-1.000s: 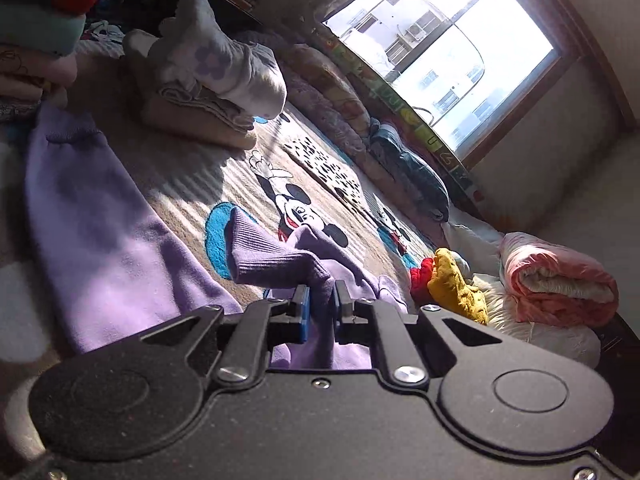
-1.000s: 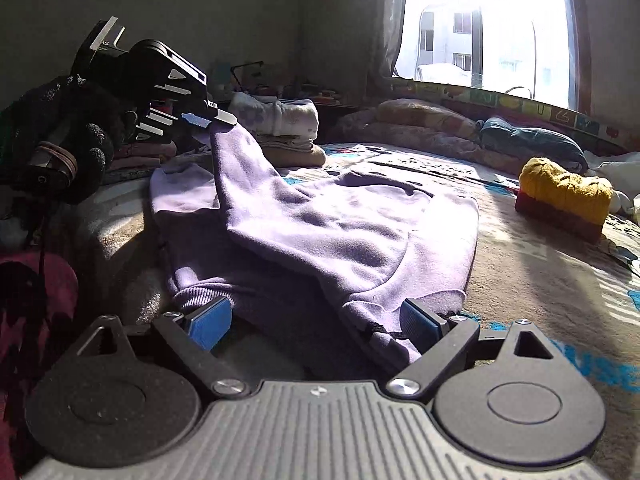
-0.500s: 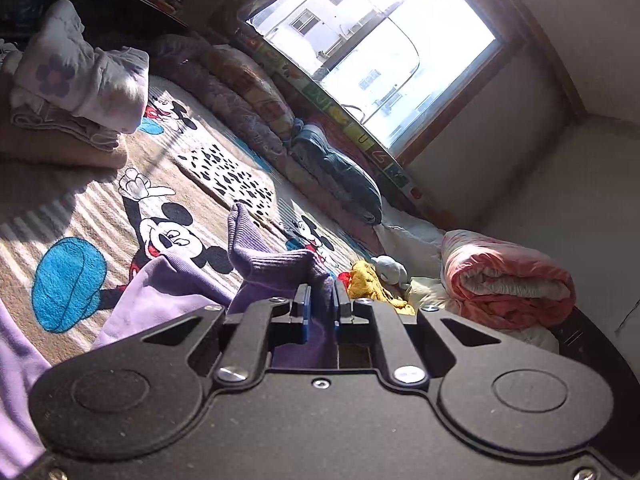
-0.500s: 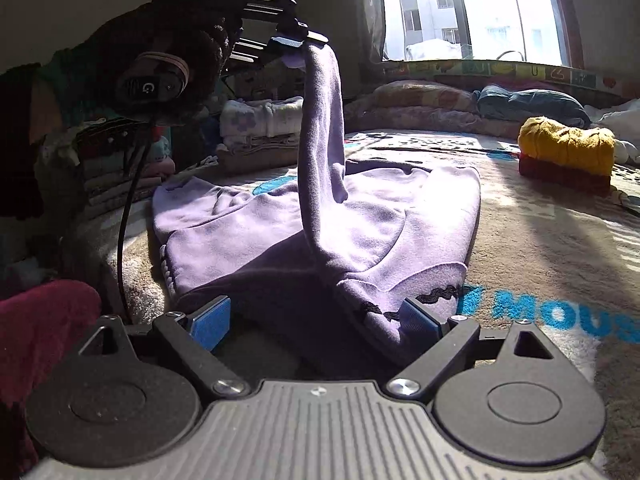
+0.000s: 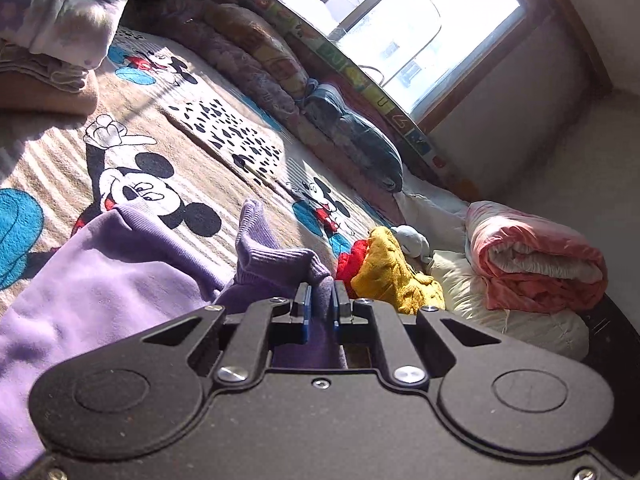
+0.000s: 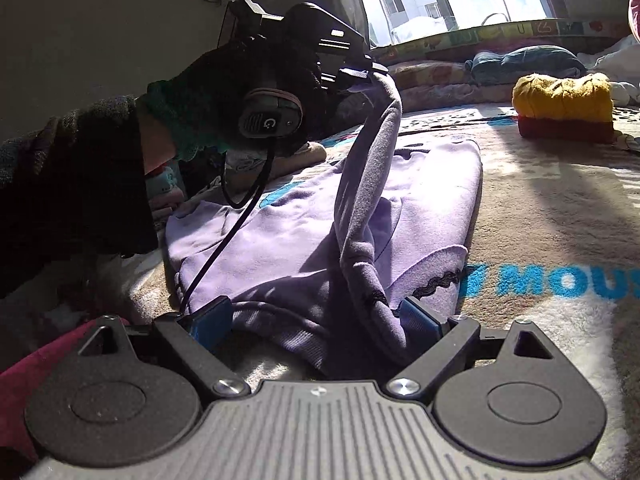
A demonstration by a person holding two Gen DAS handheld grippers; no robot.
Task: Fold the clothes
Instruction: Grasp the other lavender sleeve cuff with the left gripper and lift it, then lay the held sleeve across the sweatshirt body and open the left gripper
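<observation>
- Purple sweatshirt (image 6: 304,236) lies flat on the cartoon blanket (image 6: 552,208), near my right gripper (image 6: 316,320); one sleeve (image 6: 372,168) is lifted above its body.
- I judge this the sleeve fold: next I should carry the cuff (image 5: 276,256) across the chest and lay it down flat.
- My left gripper (image 5: 320,304) is clenched on that cuff, jaws nearly together.
- My right gripper is spread wide, straddling the near hem and holding nothing.

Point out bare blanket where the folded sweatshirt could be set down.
Free: the cartoon-print blanket between the purple sweatshirt and the yellow-and-red folded stack. Crowded: the window edge with rolled bedding, and the folded pile at far left.
</observation>
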